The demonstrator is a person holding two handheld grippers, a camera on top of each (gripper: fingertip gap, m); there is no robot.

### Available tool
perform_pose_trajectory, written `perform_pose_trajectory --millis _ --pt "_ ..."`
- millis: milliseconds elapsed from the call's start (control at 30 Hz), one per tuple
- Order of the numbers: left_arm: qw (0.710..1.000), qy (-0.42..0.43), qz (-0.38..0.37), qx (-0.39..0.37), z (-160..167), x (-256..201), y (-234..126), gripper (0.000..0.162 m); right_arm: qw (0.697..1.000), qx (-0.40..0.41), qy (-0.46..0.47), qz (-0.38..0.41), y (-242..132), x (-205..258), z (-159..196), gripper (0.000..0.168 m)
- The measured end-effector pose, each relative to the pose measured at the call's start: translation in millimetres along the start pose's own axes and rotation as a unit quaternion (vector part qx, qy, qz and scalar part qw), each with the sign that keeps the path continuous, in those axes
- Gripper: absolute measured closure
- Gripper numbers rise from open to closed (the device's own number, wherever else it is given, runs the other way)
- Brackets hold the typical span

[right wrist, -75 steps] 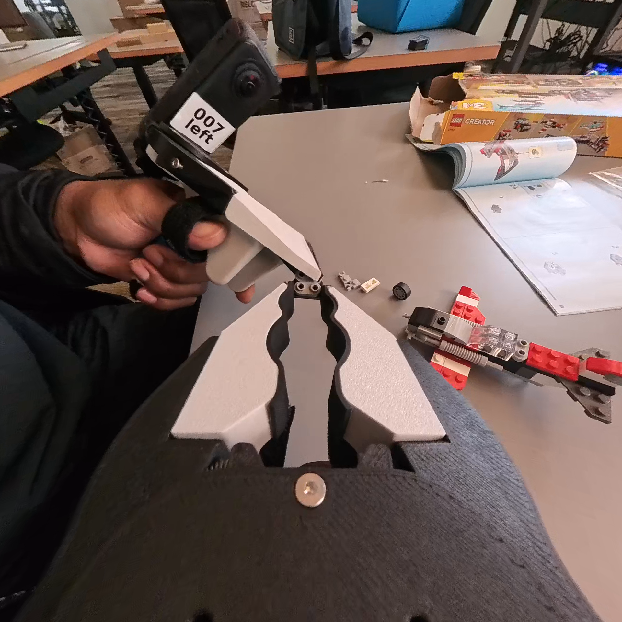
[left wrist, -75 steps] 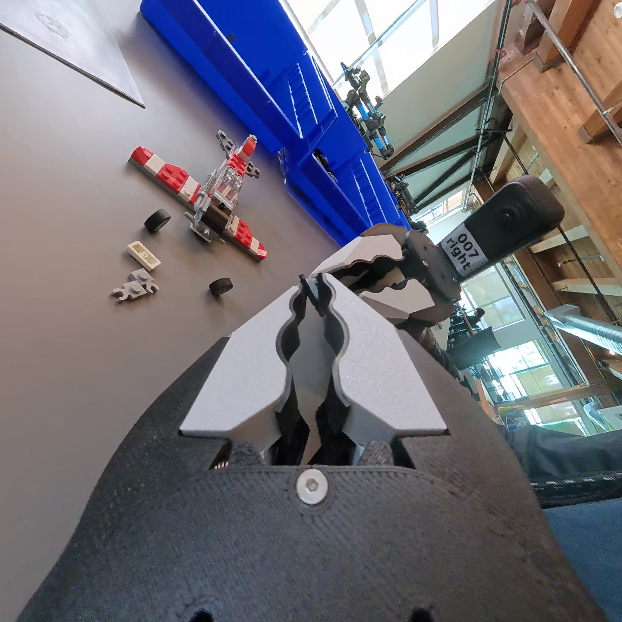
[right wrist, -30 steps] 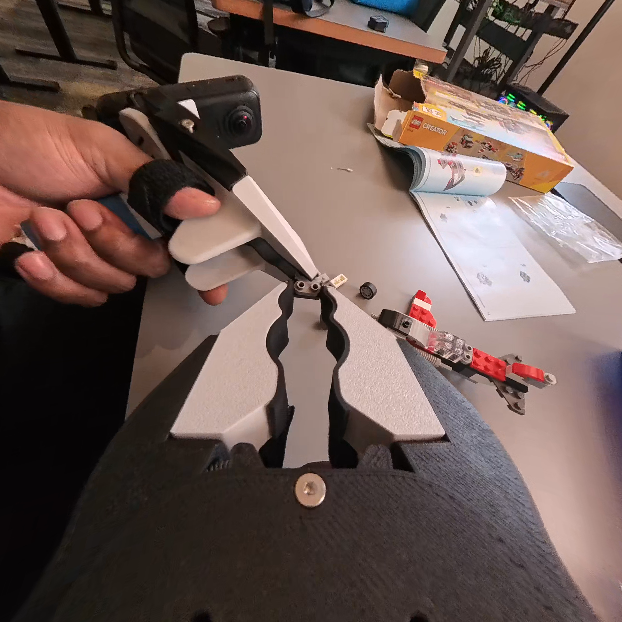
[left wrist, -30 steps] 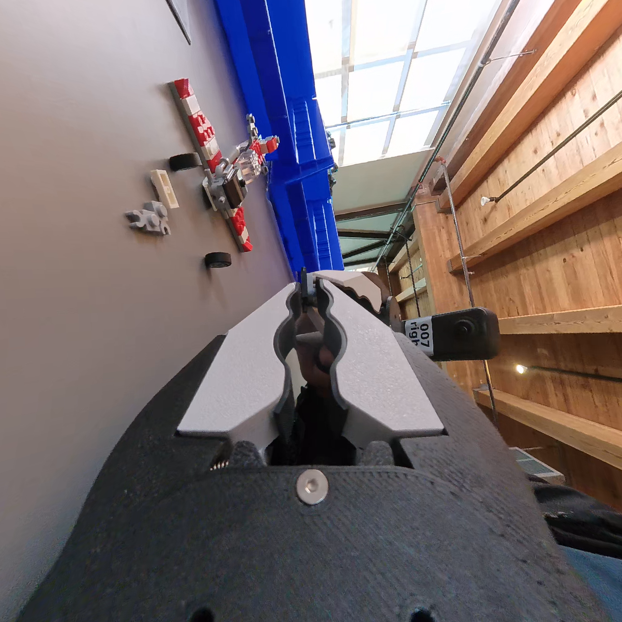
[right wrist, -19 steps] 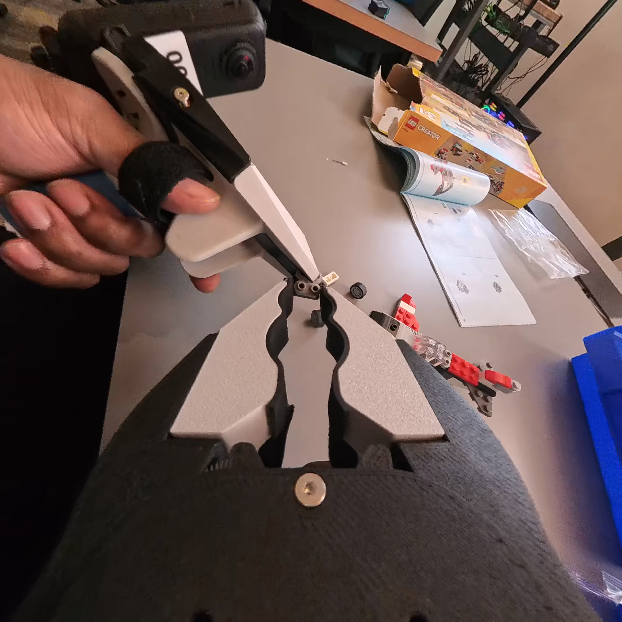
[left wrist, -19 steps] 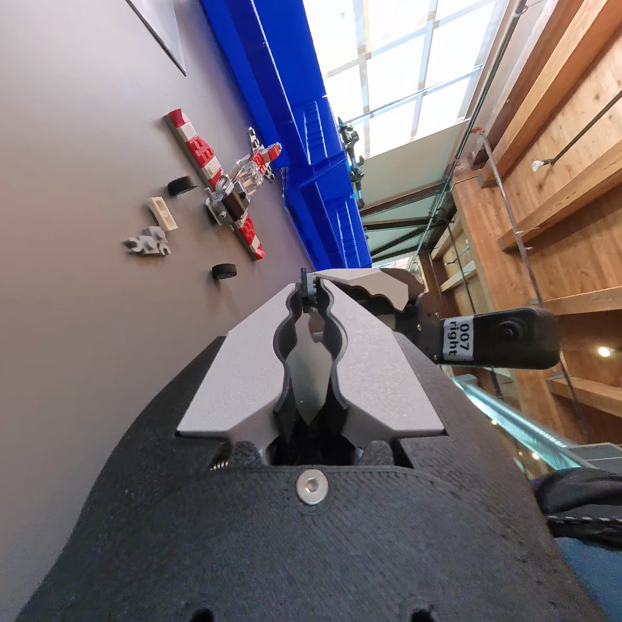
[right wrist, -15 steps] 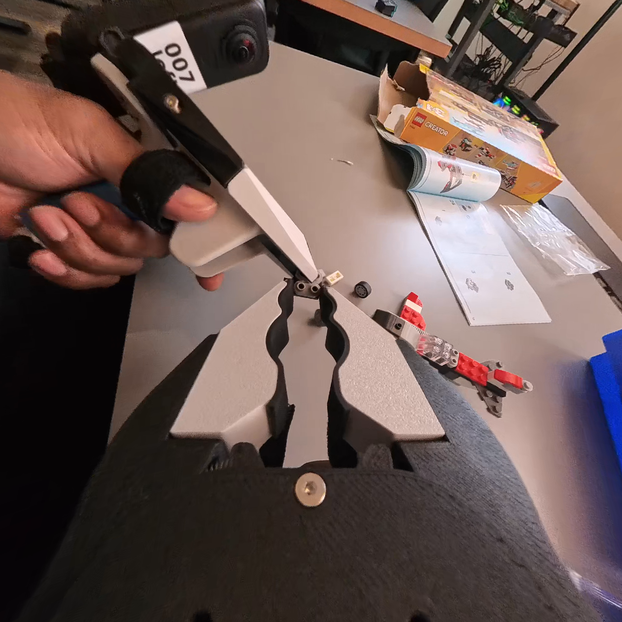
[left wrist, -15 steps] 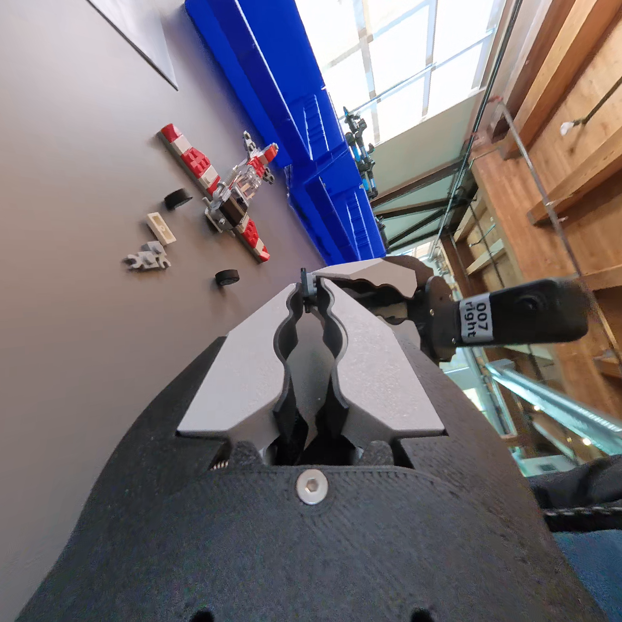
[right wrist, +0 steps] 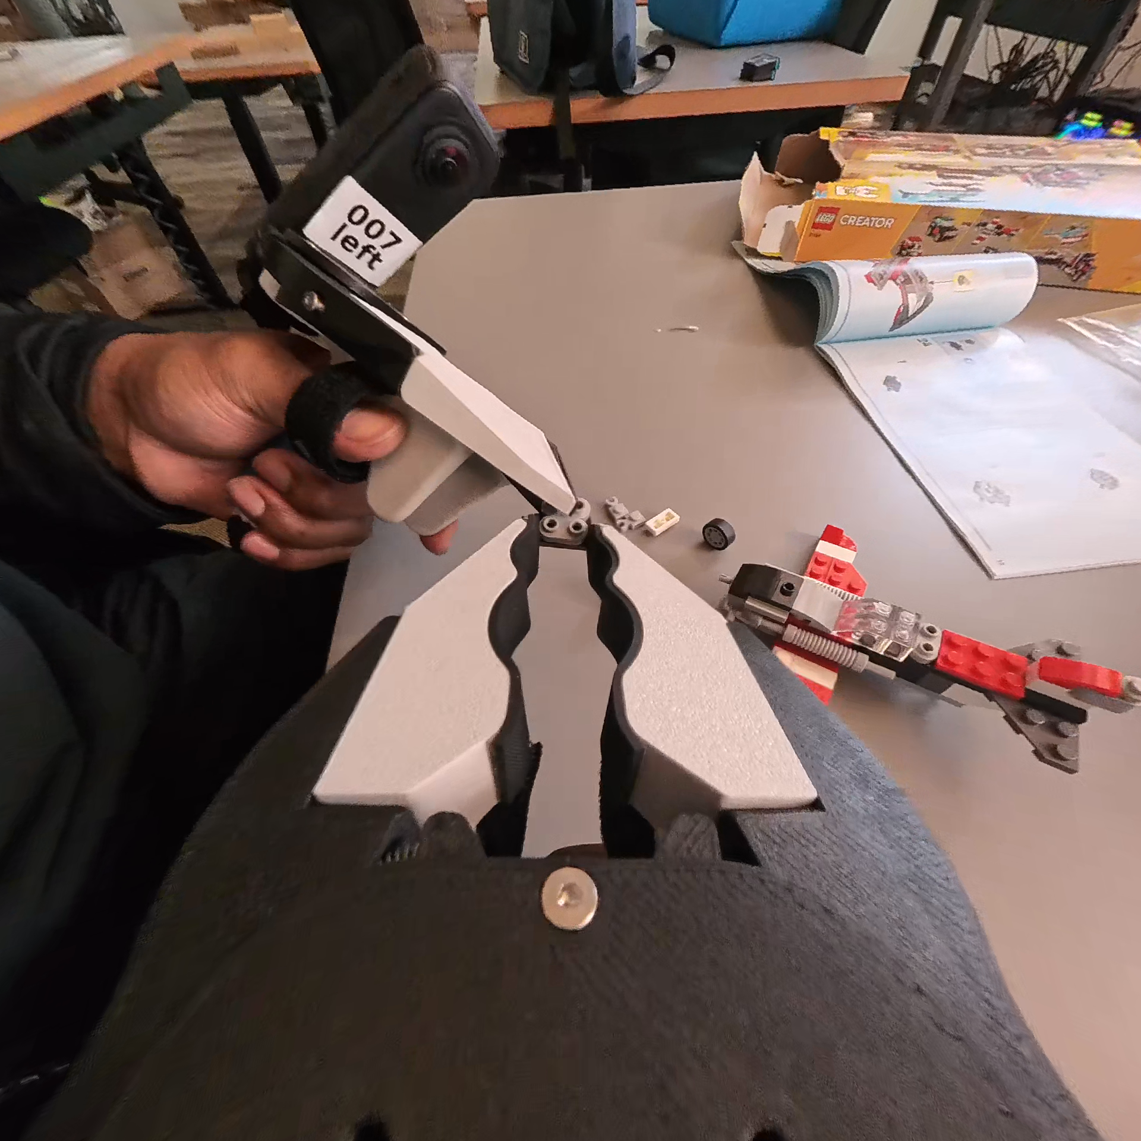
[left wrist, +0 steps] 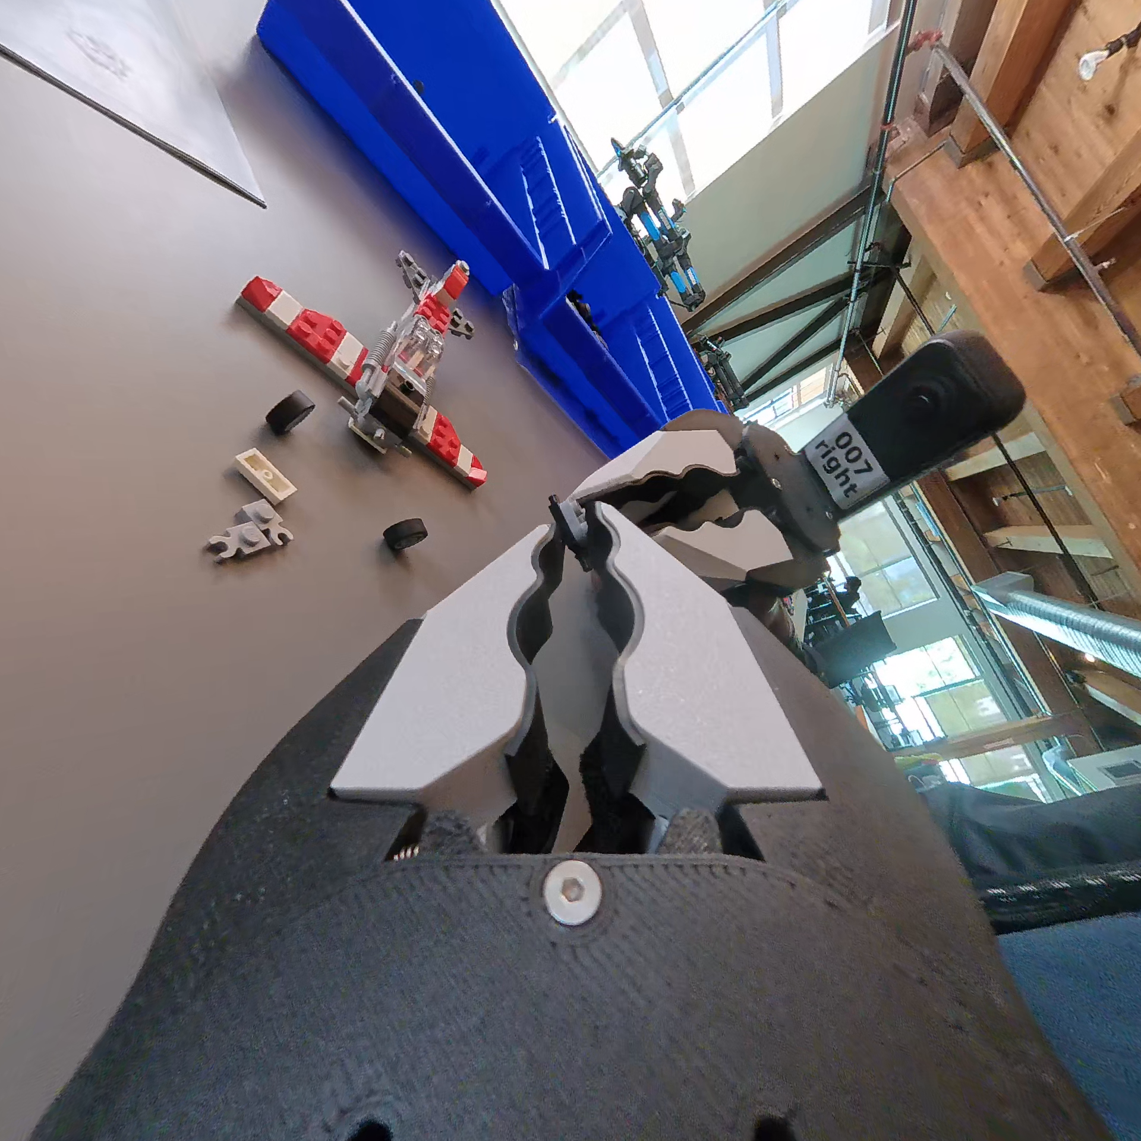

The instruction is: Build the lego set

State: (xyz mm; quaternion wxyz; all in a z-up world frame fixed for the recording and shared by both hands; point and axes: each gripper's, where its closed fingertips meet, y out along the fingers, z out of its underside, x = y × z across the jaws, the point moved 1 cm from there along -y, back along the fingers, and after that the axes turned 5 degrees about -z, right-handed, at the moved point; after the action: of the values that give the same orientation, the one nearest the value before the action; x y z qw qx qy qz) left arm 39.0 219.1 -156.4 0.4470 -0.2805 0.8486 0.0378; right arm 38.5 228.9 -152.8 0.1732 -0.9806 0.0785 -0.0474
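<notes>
The right gripper (right wrist: pixel 563 532) clenched a small grey two-stud plastic plate (right wrist: pixel 562 528); the left gripper (left wrist: pixel 574 532) gripped a thin dark plastic piece (left wrist: pixel 571 536) against it above the grey table (right wrist: pixel 617 370).

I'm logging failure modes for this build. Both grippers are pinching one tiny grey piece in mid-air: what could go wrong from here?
1. The small grey piece is held only at the very tips of the right gripper and left gripper; a twist could pop it free.
2. It hangs near the table edge, so a drop may land on the person's lap.
3. The loose wheel could roll if bumped.
</notes>
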Motion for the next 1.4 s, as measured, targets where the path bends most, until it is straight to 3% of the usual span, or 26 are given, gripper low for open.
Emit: perform_pose_trajectory --millis 367,600,767,967,1133,1200,1267,1333,1400 --pt "1.0 0.005 0.007 0.007 1.2 -2.2 0.6 0.152 0.995 -0.027 0.079 -0.052 -2.9 0.2 -0.3 0.151" --pt "0.998 0.054 -0.019 0.015 1.2 -3.2 0.8 0.152 0.995 -0.022 0.081 -0.053 -4.0 1.0 0.1 0.151" --pt "0.995 0.083 -0.051 0.022 1.3 0.4 1.9 0.152 1.0 0.022 -0.002 0.002 -1.6 -0.3 3.1 0.151" --pt "0.998 0.022 -0.053 0.02 2.5 8.1 2.0 0.153 0.987 0.069 -0.116 0.082 4.1 -1.6 8.2 0.152" --pt "0.999 -0.026 -0.043 0.014 3.2 11.0 2.2 0.153 0.978 0.079 -0.157 0.113 4.9 -1.4 9.3 0.152" --pt "0.997 -0.034 -0.07 0.006 1.2 21.5 0.4 0.153 0.976 0.068 -0.175 0.112 4.3 3.1 5.3 0.16" --pt "0.994 -0.067 -0.087 -0.013 -4.6 37.9 -6.8 0.153 0.978 0.0 -0.169 0.12 -5.9 7.8 -17.9 0.168" --pt "0.993 -0.081 -0.079 -0.022 -6.5 36.8 -7.5 0.152 0.962 0.087 -0.203 0.163 -6.1 -6.7 0.6 0.167" --pt "0.995 -0.07 -0.073 -0.021 -6.7 28.2 -2.3 0.152 0.965 0.108 -0.192 0.143 2.6 -3.8 12.8 0.167"
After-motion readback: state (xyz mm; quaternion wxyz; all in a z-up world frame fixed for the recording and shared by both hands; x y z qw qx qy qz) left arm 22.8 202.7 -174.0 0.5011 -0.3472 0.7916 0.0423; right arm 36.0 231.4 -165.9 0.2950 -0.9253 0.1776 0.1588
